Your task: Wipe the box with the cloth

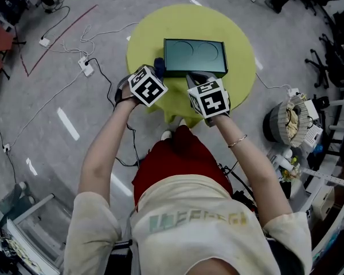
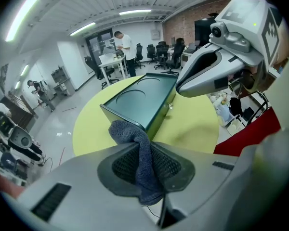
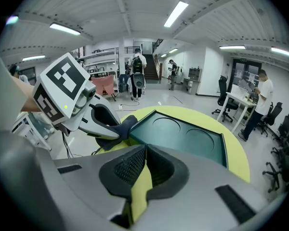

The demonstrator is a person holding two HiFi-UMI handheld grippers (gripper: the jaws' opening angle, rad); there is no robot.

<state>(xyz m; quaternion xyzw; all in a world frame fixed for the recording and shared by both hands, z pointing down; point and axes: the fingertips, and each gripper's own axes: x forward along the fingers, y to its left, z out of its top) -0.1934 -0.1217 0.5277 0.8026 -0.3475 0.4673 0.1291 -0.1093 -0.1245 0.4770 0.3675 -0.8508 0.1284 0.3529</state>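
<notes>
A dark green flat box (image 1: 195, 56) with two round recesses in its lid lies on a round yellow-green table (image 1: 241, 90). My left gripper (image 2: 147, 170) is shut on a dark blue cloth (image 2: 135, 148), whose free end bunches up against the box's near left corner (image 2: 130, 121). In the head view the cloth (image 1: 159, 65) shows just left of the box. My right gripper (image 3: 144, 174) is shut with nothing between its jaws, hovering over the table in front of the box (image 3: 188, 138). The left gripper (image 3: 103, 124) and the cloth (image 3: 123, 126) appear at the box's left end.
The table's near edge (image 1: 172, 116) is close to the person's knees. Cables and a power strip (image 1: 86, 65) lie on the floor to the left. A basket (image 1: 292, 119) and clutter stand to the right. Office chairs and people are far behind.
</notes>
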